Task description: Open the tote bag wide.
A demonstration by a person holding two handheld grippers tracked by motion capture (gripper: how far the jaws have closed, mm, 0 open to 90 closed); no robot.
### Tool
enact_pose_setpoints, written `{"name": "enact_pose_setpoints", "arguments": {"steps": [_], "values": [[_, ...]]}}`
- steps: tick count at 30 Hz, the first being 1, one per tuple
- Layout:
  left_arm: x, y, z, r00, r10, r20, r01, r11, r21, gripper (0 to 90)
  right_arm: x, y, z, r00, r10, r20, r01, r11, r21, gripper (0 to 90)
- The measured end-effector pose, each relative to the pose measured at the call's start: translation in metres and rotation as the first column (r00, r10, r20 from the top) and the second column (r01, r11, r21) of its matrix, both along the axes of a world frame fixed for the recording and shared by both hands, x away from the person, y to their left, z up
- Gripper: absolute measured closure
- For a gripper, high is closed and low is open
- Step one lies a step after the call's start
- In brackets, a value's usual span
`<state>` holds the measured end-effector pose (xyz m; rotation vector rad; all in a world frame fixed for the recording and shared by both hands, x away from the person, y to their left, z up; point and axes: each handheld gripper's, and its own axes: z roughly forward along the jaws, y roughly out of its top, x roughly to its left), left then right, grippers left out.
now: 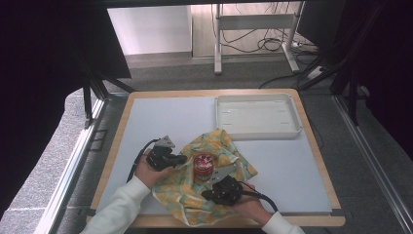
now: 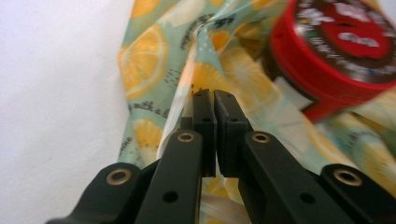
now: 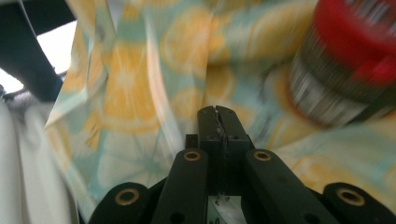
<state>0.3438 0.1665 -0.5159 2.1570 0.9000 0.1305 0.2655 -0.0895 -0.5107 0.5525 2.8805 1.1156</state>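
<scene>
High view: you are pinching the lemon-print yellow and teal cloth (image 1: 204,187) with both the left gripper (image 1: 181,159) and the right gripper (image 1: 206,194), jaws closed on fabric, flanking the red-lidded round jar (image 1: 204,165) sitting on it.

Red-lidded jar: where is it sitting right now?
In the high view the red-lidded jar stands on the lemon-print cloth near the table's front edge, between the left gripper and the right gripper, in front of the white tray.

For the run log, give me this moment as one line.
scene: red-lidded jar on lemon-print cloth | left gripper: shut on cloth fold | right gripper: shut on cloth | white tray: empty
</scene>
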Motion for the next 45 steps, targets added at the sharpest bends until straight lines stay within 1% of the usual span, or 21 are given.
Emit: {"name": "enact_pose_setpoints", "arguments": {"steps": [1, 6, 7, 10, 15, 17, 18, 20, 21, 23, 25, 26, 27, 28, 31, 32, 34, 35, 37, 41, 45], "values": [[0.002, -0.001, -0.003, 0.9999, 0.009, -0.006, -0.009, 0.9999, -0.007, 88.8, -0.002, -0.001, -0.004, 1.0000, 0.006, -0.004, -0.006, 0.9999, -0.010, 88.8], [0.012, -0.003, -0.012, 0.9994, 0.023, -0.026, -0.023, 0.9997, 0.006, 89.0, -0.009, -0.005, -0.016, 0.9997, 0.008, -0.023, -0.008, 0.9993, -0.036, 88.9], [0.013, -0.003, -0.013, 0.9992, 0.027, -0.029, -0.026, 0.9996, 0.007, 89.0, -0.010, -0.007, -0.017, 0.9996, 0.004, -0.030, -0.004, 0.9998, -0.021, 89.0], [0.018, -0.004, -0.018, 0.9985, 0.033, -0.043, -0.033, 0.9994, 0.011, 89.0, -0.011, -0.010, -0.017, 0.9994, 0.005, -0.034, -0.006, 0.9999, -0.016, 88.9], [0.018, -0.006, -0.019, 0.9986, 0.031, -0.042, -0.030, 0.9994, 0.018, 88.7, -0.012, -0.012, -0.016, 0.9996, 0.009, -0.025, -0.009, 0.9998, -0.018, 88.9], [0.017, -0.005, -0.018, 0.9990, 0.021, -0.039, -0.019, 0.9993, 0.031, 88.6, -0.011, -0.015, -0.011, 0.9999, 0.006, -0.011, -0.006, 1.0000, -0.001, 88.8], [0.017, -0.006, -0.018, 0.9988, 0.025, -0.041, -0.024, 0.9993, 0.028, 88.5, -0.009, -0.019, -0.004, 1.0000, -0.002, 0.008, 0.002, 0.9998, 0.018, 88.8], [0.016, -0.006, -0.018, 0.9991, 0.020, -0.038, -0.019, 0.9993, 0.033, 88.4, -0.004, -0.026, 0.009, 0.9990, -0.031, 0.033, 0.029, 0.9984, 0.048, 88.8], [0.016, -0.007, -0.018, 0.9990, 0.026, -0.037, -0.025, 0.9994, 0.025, 88.3, -0.001, -0.031, 0.016, 0.9975, -0.052, 0.048, 0.049, 0.9964, 0.069, 88.8], [0.015, -0.007, -0.018, 0.9991, 0.023, -0.036, -0.022, 0.9994, 0.026, 88.3, 0.009, -0.040, 0.030, 0.9915, -0.105, 0.077, 0.096, 0.9900, 0.103, 88.8], [0.015, -0.008, -0.018, 0.9991, 0.023, -0.035, -0.022, 0.9994, 0.028, 88.3, 0.025, -0.046, 0.039, 0.9802, -0.170, 0.102, 0.159, 0.9815, 0.106, 88.8], [0.015, -0.008, -0.018, 0.9993, 0.015, -0.034, -0.013, 0.9991, 0.039, 88.2, 0.031, -0.047, 0.039, 0.9761, -0.190, 0.105, 0.179, 0.9781, 0.106, 88.8], [0.014, -0.008, -0.018, 0.9994, 0.016, -0.031, -0.015, 0.9992, 0.038, 88.2, 0.039, -0.047, 0.039, 0.9709, -0.216, 0.104, 0.206, 0.9739, 0.095, 88.8], [0.014, -0.009, -0.018, 0.9993, 0.022, -0.031, -0.021, 0.9994, 0.029, 88.2, 0.048, -0.046, 0.037, 0.9649, -0.238, 0.111, 0.230, 0.9696, 0.084, 88.8], [0.012, -0.009, -0.017, 0.9996, 0.017, -0.022, -0.017, 0.9992, 0.036, 88.1, 0.075, -0.041, 0.023, 0.9488, -0.303, 0.089, 0.300, 0.9527, 0.050, 88.8], [0.012, -0.009, -0.017, 0.9996, 0.018, -0.020, -0.017, 0.9992, 0.036, 88.1, 0.081, -0.041, 0.019, 0.9444, -0.317, 0.088, 0.315, 0.9485, 0.037, 88.8], [0.012, -0.008, -0.017, 0.9997, 0.013, -0.019, -0.012, 0.9991, 0.040, 88.2, 0.093, -0.042, 0.008, 0.9310, -0.357, 0.075, 0.357, 0.9339, 0.013, 88.8], [0.011, -0.008, -0.018, 0.9996, 0.019, -0.020, -0.018, 0.9993, 0.032, 88.3, 0.097, -0.043, 0.003, 0.9248, -0.374, 0.071, 0.375, 0.9271, 0.000, 88.9], [0.011, -0.007, -0.018, 0.9997, 0.015, -0.020, -0.015, 0.9993, 0.035, 88.3, 0.103, -0.046, -0.004, 0.9169, -0.393, 0.069, 0.395, 0.9185, -0.019, 88.9], [0.010, -0.008, -0.018, 0.9996, 0.022, -0.019, -0.021, 0.9993, 0.031, 88.3, 0.104, -0.049, -0.009, 0.9108, -0.405, 0.082, 0.408, 0.9123, -0.033, 88.9], [0.010, -0.008, -0.018, 0.9996, 0.022, -0.018, -0.021, 0.9992, 0.034, 88.2, 0.102, -0.049, -0.011, 0.9115, -0.401, 0.091, 0.405, 0.9134, -0.036, 88.9]]}}
